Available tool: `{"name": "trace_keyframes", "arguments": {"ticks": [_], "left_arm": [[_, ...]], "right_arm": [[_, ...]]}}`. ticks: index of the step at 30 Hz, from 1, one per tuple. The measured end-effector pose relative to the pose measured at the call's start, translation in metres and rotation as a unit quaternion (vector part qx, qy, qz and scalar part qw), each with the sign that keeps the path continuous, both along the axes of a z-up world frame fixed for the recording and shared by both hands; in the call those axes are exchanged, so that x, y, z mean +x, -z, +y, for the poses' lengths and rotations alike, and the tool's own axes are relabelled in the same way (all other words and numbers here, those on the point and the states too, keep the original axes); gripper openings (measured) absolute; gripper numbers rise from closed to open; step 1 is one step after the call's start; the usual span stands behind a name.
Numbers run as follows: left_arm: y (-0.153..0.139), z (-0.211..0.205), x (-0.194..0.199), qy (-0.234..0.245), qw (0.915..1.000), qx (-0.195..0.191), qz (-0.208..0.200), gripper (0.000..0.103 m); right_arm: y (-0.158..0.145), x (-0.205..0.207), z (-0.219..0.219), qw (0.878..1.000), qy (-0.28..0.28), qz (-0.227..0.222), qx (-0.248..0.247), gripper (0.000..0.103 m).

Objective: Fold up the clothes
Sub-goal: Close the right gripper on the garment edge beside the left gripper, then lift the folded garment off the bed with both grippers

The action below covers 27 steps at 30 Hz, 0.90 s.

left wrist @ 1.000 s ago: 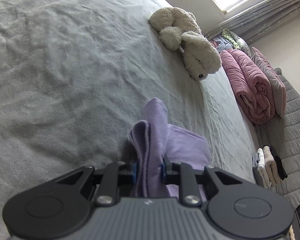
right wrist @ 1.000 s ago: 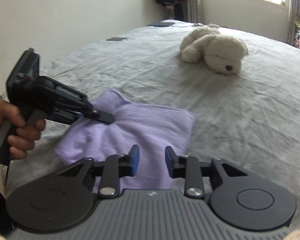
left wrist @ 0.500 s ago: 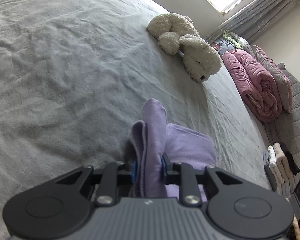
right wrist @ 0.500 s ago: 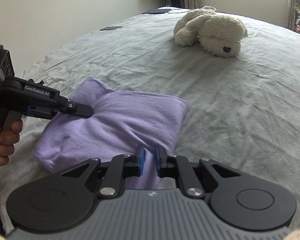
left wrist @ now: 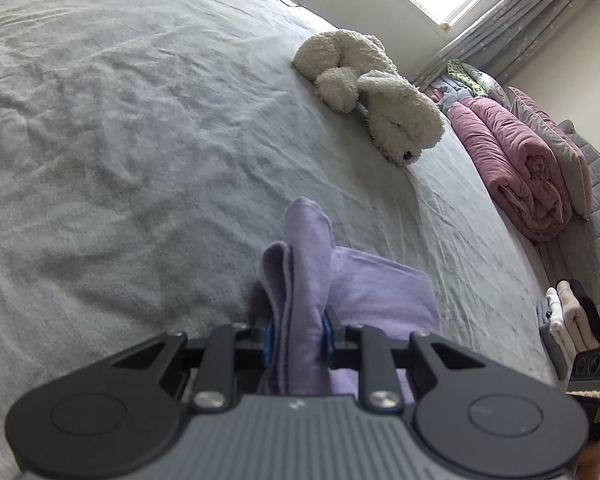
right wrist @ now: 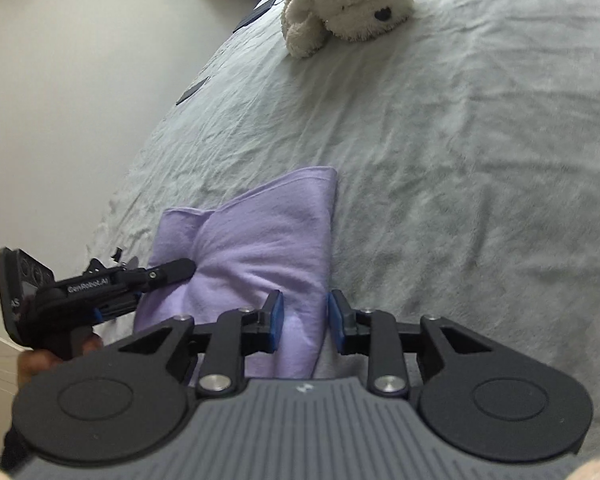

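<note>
Bed (right wrist: 460, 160), purple cloth's (right wrist: 260, 248) near edge hidden

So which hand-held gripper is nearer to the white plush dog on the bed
Neither clearly. The left hand-held gripper is clamped on the purple cloth, the right hand-held gripper has just opened over the cloth's edge; the plush dog lies far beyond both.

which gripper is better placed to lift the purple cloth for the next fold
Left. The left gripper is already shut on a bunch of the purple cloth; the right gripper has just been opening, its pads clear of the fabric.
</note>
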<state>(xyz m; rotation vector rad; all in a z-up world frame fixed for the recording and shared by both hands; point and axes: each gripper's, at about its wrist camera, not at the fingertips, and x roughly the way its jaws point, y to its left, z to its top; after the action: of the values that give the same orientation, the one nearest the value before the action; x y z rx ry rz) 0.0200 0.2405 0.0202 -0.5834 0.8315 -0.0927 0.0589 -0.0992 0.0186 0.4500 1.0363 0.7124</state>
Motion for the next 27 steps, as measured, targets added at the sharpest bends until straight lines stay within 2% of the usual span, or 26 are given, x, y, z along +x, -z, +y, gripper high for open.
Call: {"name": "trace_keyframes", "arguments": {"ticks": [6, 21, 24, 27], "left_arm": [[-0.001, -0.002, 0.000, 0.000, 1.0000, 0.009, 0.000, 0.023], [-0.001, -0.002, 0.001, -0.002, 0.9999, 0.010, 0.004, 0.023], [-0.001, -0.003, 0.001, -0.003, 0.9999, 0.012, 0.004, 0.023], [-0.001, -0.001, 0.001, -0.005, 0.9999, 0.008, 0.005, 0.023]], "right_arm": [[0.008, 0.004, -0.004, 0.999, 0.018, 0.025, 0.041, 0.028], [0.019, 0.003, 0.001, 0.994, 0.049, 0.021, 0.097, 0.026], [0.021, 0.003, 0.004, 0.993, 0.054, 0.017, 0.099, 0.023], [0.021, 0.004, 0.004, 0.994, 0.057, 0.015, 0.091, 0.014]]}}
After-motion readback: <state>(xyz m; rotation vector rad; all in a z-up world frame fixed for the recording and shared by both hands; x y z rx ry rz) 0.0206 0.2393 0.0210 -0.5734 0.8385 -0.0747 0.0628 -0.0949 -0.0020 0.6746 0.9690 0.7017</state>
